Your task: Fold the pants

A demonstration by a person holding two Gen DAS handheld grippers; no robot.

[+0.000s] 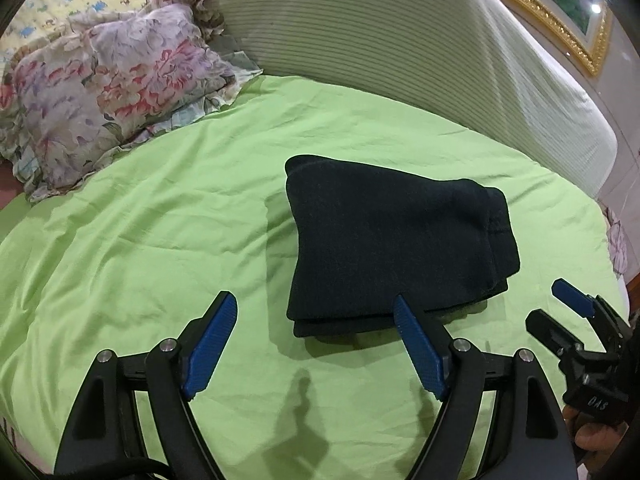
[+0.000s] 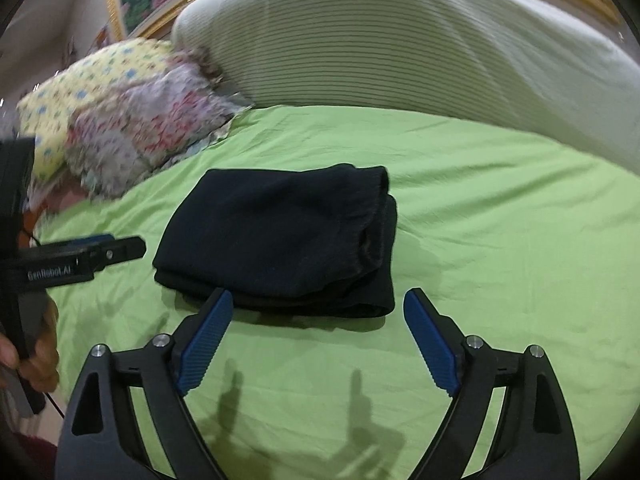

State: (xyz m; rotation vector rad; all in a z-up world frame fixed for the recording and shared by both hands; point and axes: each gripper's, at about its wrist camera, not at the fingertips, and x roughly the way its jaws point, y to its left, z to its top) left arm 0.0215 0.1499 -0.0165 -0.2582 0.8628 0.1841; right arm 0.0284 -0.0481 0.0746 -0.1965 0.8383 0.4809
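Left fingers: the left gripper (image 1: 316, 344), black with blue ribbed pads, is spread wide and holds nothing; its right-hand pad overlaps the near edge of the cloth in its own view, and contact cannot be told.
Right fingers: the right gripper (image 2: 318, 340) is equally wide apart and empty, poised just short of the near edge.
Garment: the dark navy fleece pants (image 1: 396, 240) lie as a compact folded rectangle in the middle of the bed, several layers stacked, elastic waistband at the right end.
Handling: probably soft, thick, light and limp, not slippery; the layers could slide apart if only the top one is pinched.
Grip point: the stacked near edge or a corner, all layers together.
Surface: the lime-green wrinkled bed sheet (image 1: 160, 220), soft beneath.
Surroundings: a floral pillow (image 1: 100, 92) and a striped pale headboard cushion (image 1: 380, 40), well apart from the pants.
Progress: folding looks nearly complete.
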